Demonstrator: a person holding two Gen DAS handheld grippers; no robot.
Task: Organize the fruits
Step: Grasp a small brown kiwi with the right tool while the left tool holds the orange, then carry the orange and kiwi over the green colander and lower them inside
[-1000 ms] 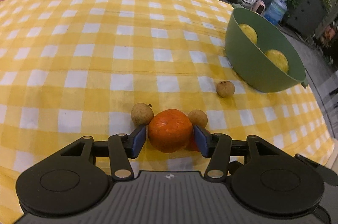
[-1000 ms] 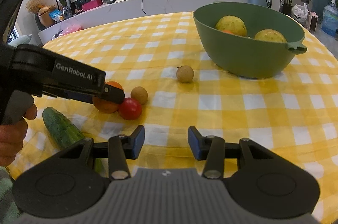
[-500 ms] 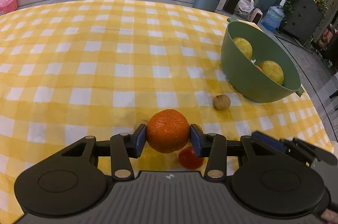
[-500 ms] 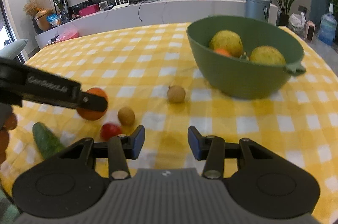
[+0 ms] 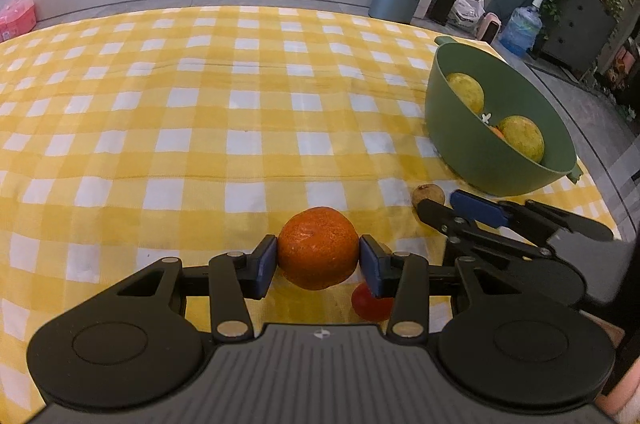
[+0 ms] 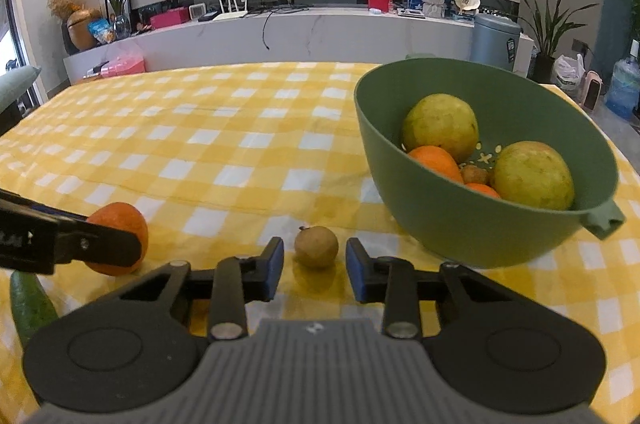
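Two wrist fisheyes, close, angled down along fingers; shared: bowl [image 5: 472, 152] [image 6: 440, 220] at 2 o'clock, orange [image 5: 318, 248] [image 6: 120, 224].

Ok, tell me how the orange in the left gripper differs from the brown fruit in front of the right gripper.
The orange is bright orange with dimpled skin; the brown fruit is dull tan.
The orange is clearly bigger than the brown fruit.
The orange is clamped in the left gripper; the brown fruit lies free on the tablecloth between the closing pads of the right gripper, untouched.
Both are roundish and outside the bowl.
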